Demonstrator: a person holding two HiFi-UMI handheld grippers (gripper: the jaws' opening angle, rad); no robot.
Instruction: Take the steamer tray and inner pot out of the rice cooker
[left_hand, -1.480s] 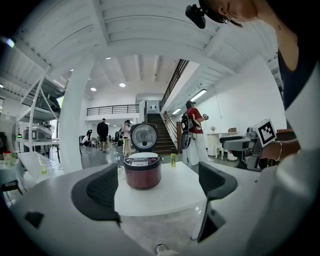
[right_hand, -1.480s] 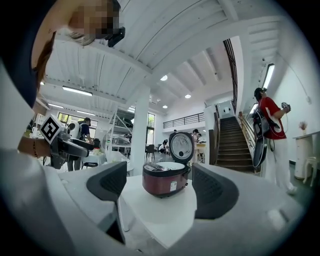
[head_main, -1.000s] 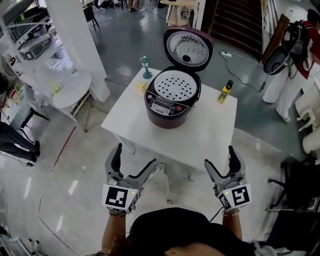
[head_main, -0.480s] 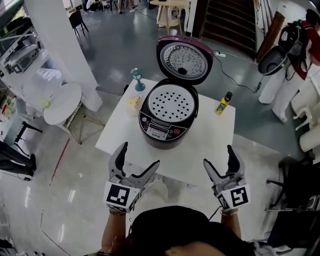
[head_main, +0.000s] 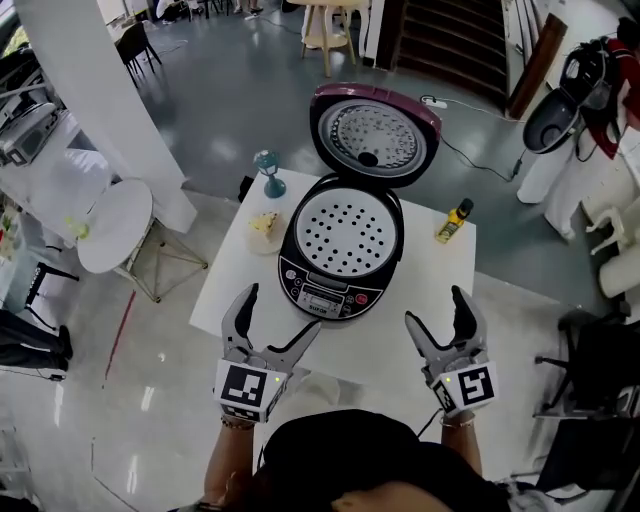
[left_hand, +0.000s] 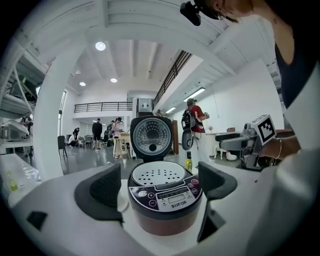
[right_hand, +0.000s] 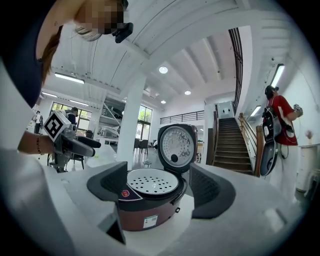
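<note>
Your left gripper (head_main: 280, 310) hangs at the near edge of the white table (head_main: 430, 275) with its jaws spread wide and nothing touching them. Your right gripper (head_main: 435, 308) is level with it at its 3 o'clock, jaws equally wide apart and bare.

The rice cooker (head_main: 340, 262) stands on the table at 12 o'clock from the gap between your two tools, near them but untouched, with its control panel facing you. Its lid (head_main: 375, 135) is swung up and back at the cooker's 12 o'clock. The perforated steamer tray (head_main: 350, 237) sits flat in the cooker's mouth; the inner pot is hidden beneath it.

In the left gripper view the cooker (left_hand: 165, 197) fills the space framed by the open jaws, beyond their tips. The right gripper view shows it (right_hand: 147, 200) the same way, seen from its right side.

A yellow bottle (head_main: 453, 220) stands at the cooker's 2 o'clock. A small teal lamp (head_main: 268, 172) stands at its 10 o'clock, and a dish with something yellow (head_main: 264, 224) lies just beside the cooker at 9 o'clock.
</note>
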